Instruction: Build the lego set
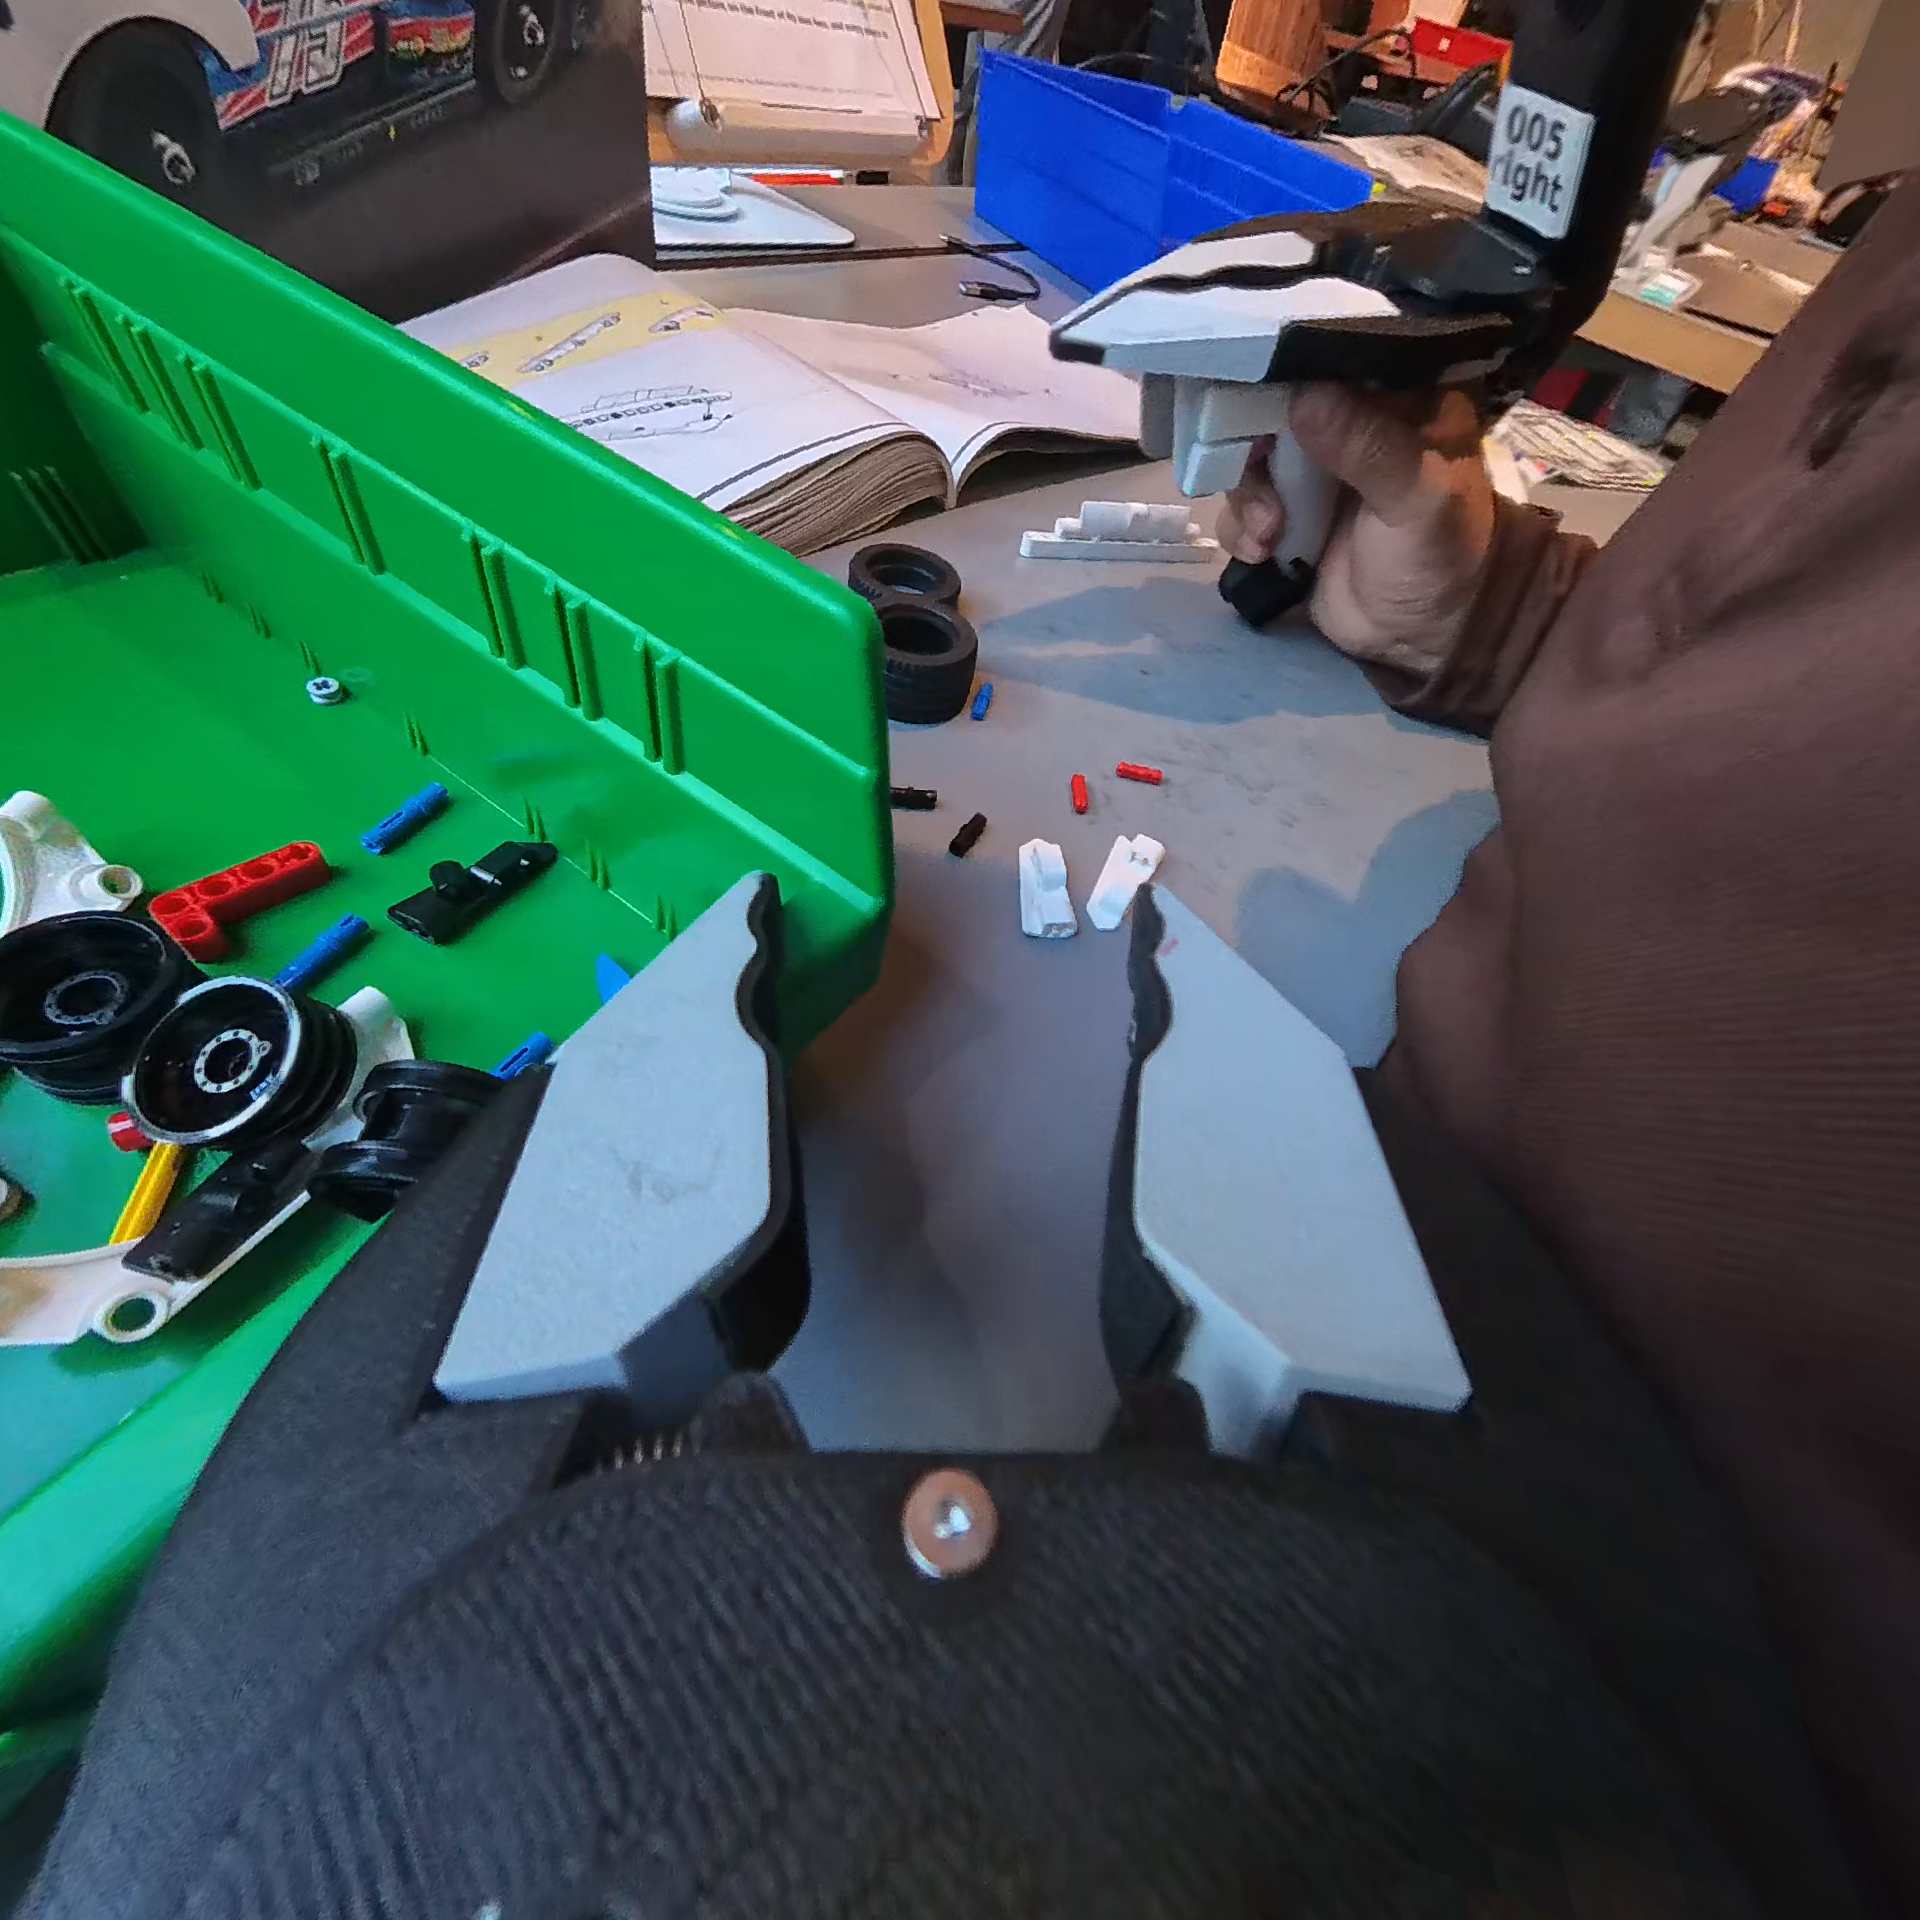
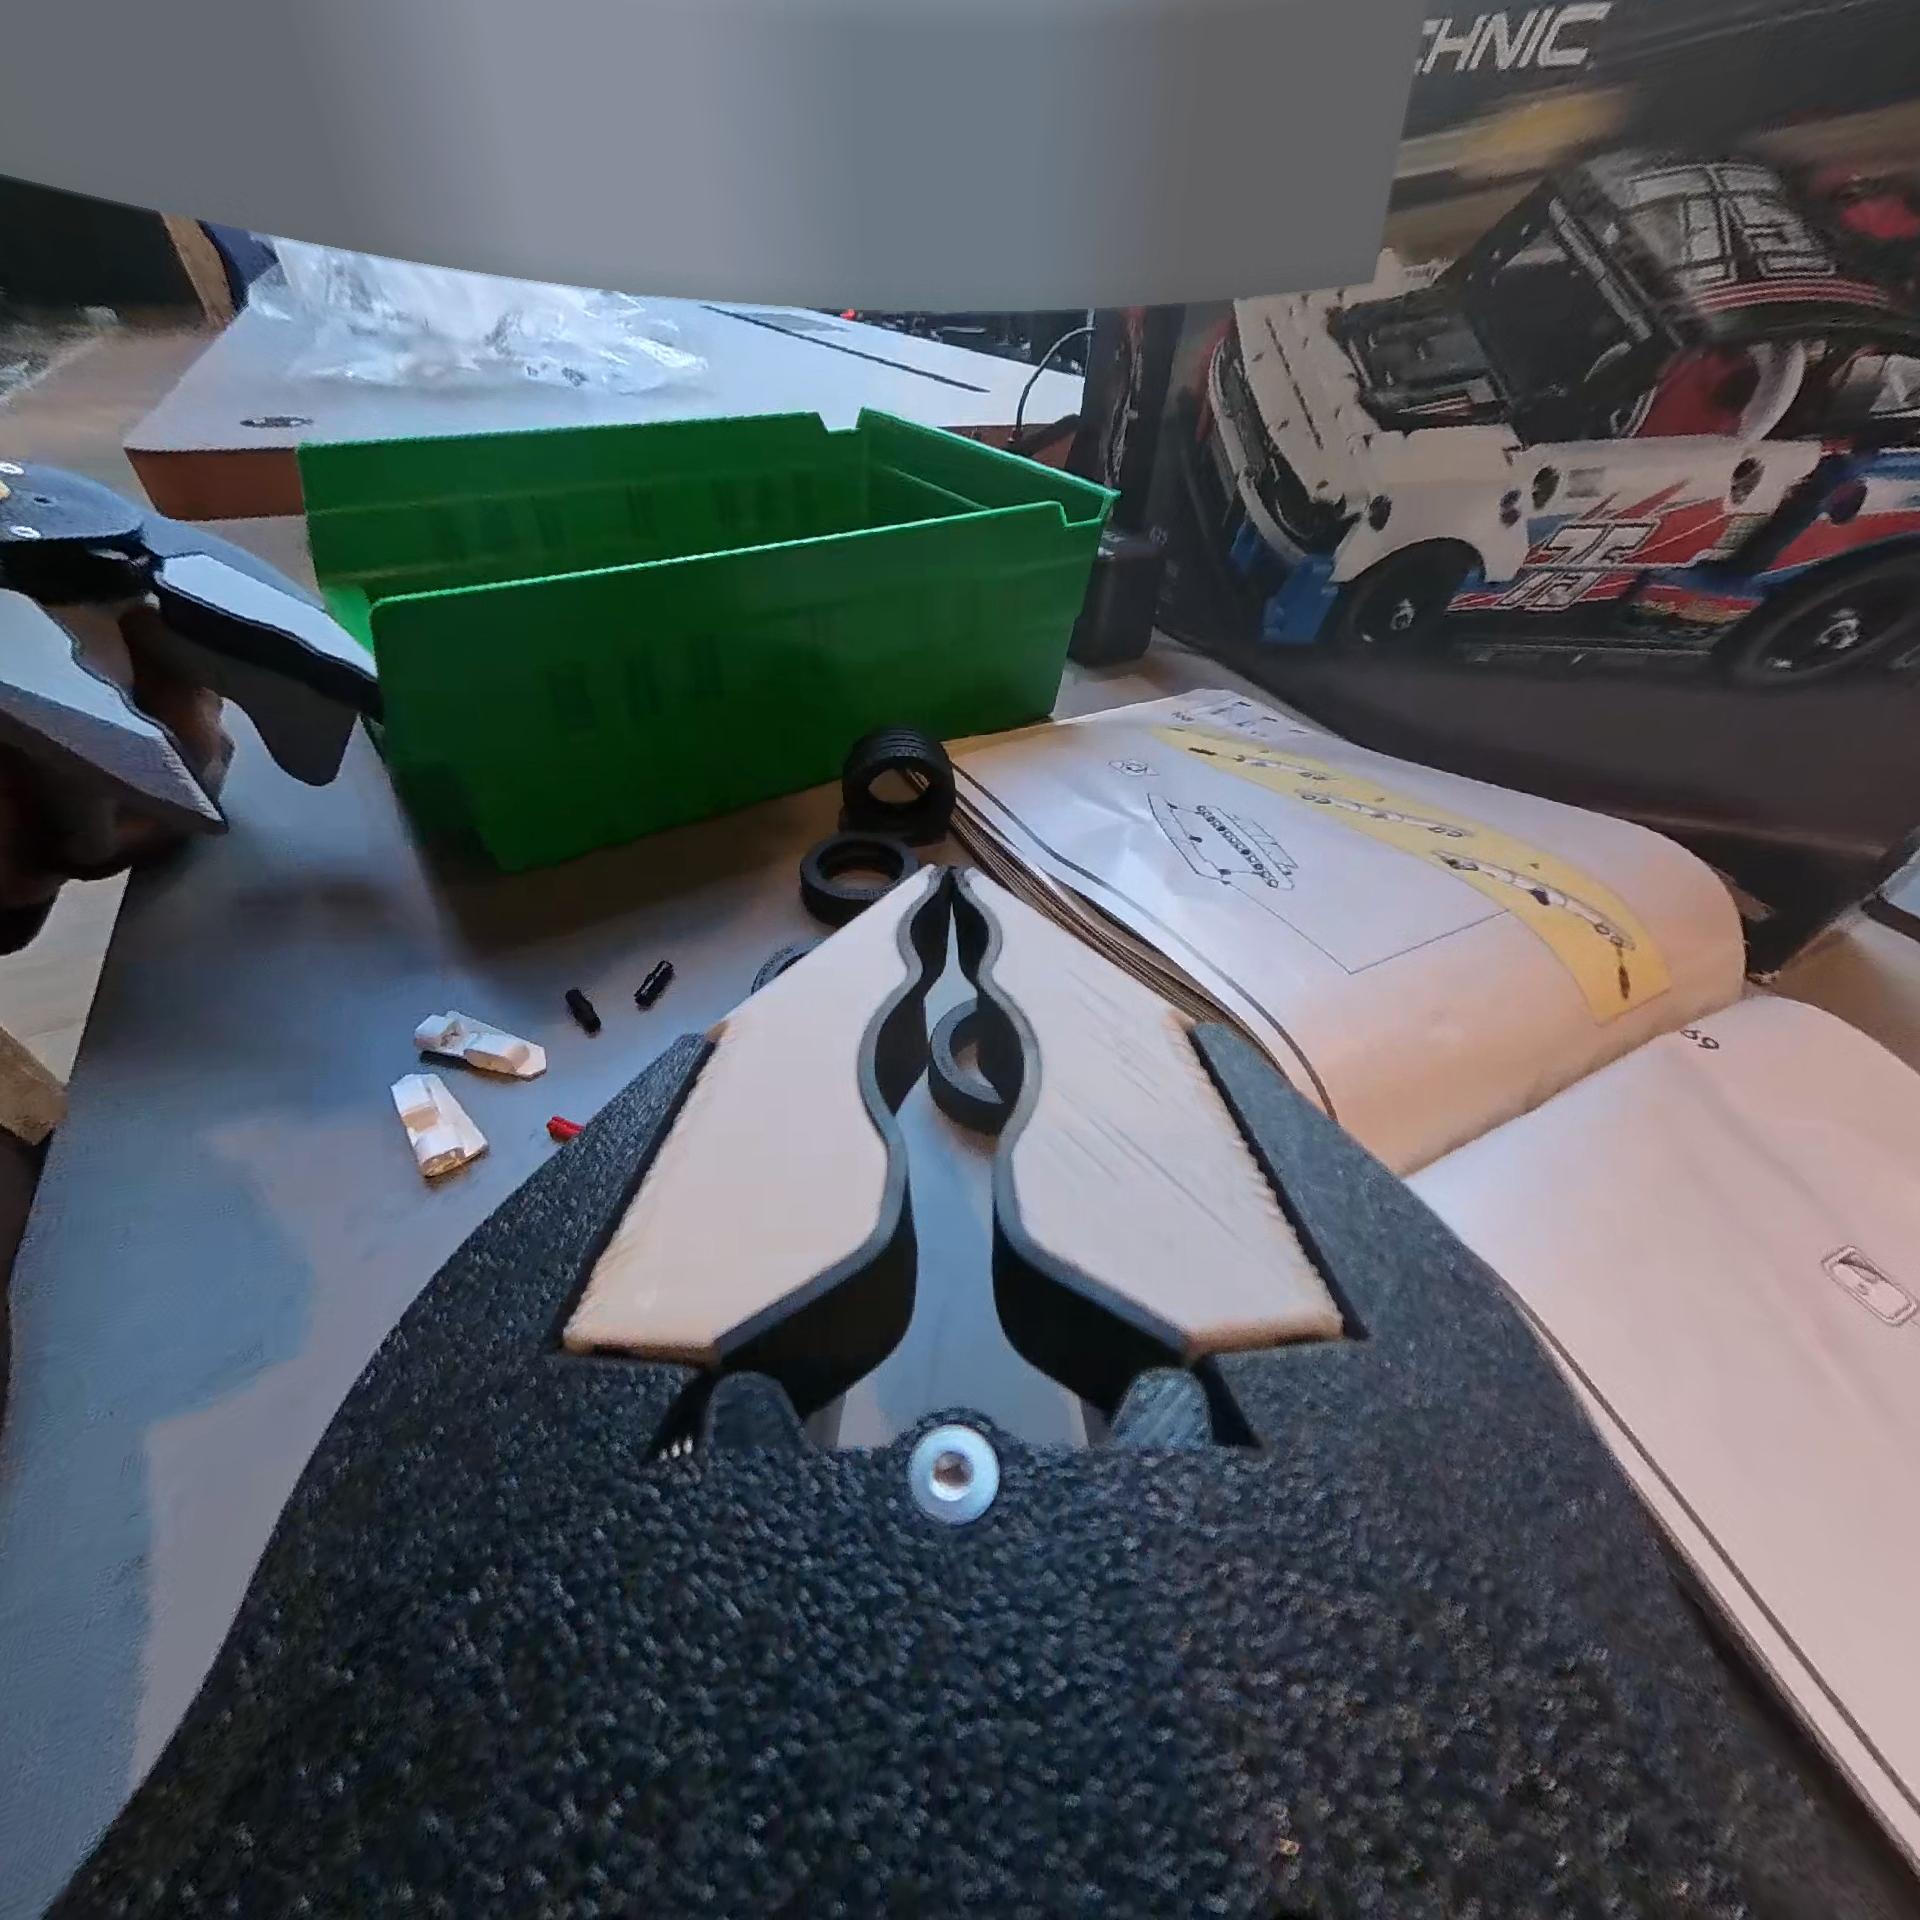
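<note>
My left gripper [image 1: 954, 914] is open and empty, low over the grey table beside the corner of the green bin [image 1: 790, 665]. Two small white pieces [image 1: 1044, 888] lie just ahead of its right fingertip; they also show in the right wrist view [image 2: 478, 1044]. My right gripper [image 2: 951, 881] is shut, its tips touching, raised over the black tyres [image 2: 857, 878] near the open manual [image 2: 1351, 883]. One black tyre [image 2: 971, 1060] shows through the hollow behind the tips; I cannot tell whether the pads touch it. The left wrist view shows the right gripper [image 1: 1065, 338] raised above the manual.
The bin holds wheels [image 1: 234, 1060], a red beam [image 1: 239, 894], blue pins and black parts. Black pins [image 1: 966, 834], red pins [image 1: 1138, 772], stacked tyres [image 1: 925, 649] and a white assembly [image 1: 1117, 530] lie on the table. The set's box [image 2: 1558, 468] and a blue bin [image 1: 1122, 177] stand behind. Across from one pair of fingers to the other is roughly 20 cm.
</note>
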`<state>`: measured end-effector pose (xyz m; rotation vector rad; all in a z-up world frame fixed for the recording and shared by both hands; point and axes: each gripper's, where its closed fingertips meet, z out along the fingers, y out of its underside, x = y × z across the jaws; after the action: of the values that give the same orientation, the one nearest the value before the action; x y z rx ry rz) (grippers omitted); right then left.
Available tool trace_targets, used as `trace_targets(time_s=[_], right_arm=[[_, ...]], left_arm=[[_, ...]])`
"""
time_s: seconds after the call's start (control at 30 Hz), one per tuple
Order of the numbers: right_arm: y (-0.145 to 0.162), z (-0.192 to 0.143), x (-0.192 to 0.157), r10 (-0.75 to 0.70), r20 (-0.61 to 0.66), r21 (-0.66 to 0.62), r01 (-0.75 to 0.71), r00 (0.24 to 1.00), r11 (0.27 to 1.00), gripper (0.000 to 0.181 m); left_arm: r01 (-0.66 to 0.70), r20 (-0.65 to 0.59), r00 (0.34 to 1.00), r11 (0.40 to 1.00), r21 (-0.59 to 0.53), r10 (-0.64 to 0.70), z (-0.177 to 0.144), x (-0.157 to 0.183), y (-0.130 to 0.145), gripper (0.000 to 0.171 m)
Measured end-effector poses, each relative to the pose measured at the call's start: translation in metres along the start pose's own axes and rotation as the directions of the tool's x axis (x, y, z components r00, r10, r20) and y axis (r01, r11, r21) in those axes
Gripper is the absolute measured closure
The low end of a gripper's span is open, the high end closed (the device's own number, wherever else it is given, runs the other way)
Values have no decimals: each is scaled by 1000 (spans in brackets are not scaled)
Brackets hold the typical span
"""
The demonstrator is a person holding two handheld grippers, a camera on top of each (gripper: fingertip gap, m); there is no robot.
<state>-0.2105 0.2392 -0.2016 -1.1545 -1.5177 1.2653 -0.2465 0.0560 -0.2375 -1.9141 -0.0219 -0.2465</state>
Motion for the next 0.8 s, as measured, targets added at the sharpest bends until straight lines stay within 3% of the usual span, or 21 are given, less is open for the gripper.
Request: trace_targets(time_s=[0.8], right_arm=[[0, 6, -9, -42, 20, -12, 42, 999, 999, 181]], left_arm=[[-14, 5, 1000, 1000, 1, 14, 0, 1, 0, 104]])
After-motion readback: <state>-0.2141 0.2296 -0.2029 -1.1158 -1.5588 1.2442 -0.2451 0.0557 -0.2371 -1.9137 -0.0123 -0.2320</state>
